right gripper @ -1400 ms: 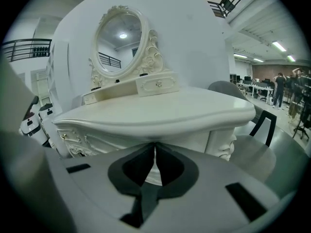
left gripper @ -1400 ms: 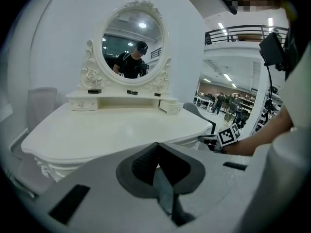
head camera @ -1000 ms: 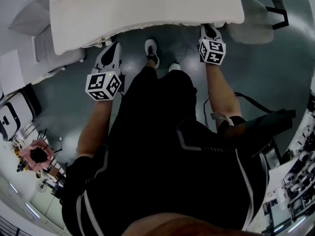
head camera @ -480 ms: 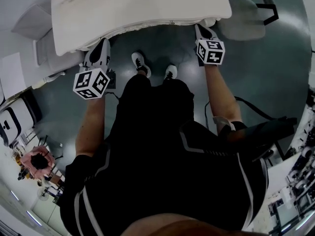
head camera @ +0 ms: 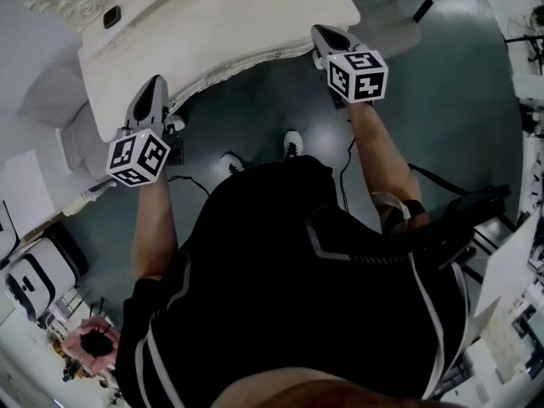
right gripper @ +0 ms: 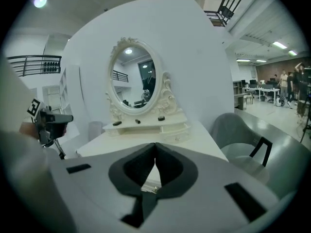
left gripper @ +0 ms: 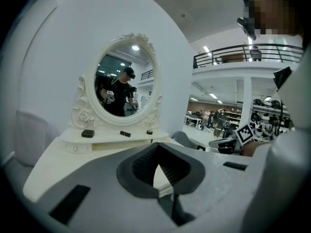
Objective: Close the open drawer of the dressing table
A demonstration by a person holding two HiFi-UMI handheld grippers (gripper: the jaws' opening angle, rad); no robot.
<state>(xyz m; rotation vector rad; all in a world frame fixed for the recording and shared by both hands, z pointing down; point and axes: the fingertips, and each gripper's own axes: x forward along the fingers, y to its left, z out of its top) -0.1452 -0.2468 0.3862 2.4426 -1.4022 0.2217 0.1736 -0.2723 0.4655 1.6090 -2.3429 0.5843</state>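
The white dressing table fills the top of the head view, its carved front edge facing me. My left gripper is shut and empty, its tip at the table's front left corner. My right gripper is also shut and empty, at the front right corner. The oval mirror stands at the back of the table. In the right gripper view the mirror has small drawers under it. I cannot tell which drawer stands open. A small metal knob shows between the right jaws.
A grey chair stands right of the table, also seen in the head view. My legs and shoes are on the grey floor below the table front. A cable lies on the floor. Small dark items sit on the mirror shelf.
Both grippers have moved from just below the table's front edge up to its front corners and farther apart. My feet have stepped back from the table.
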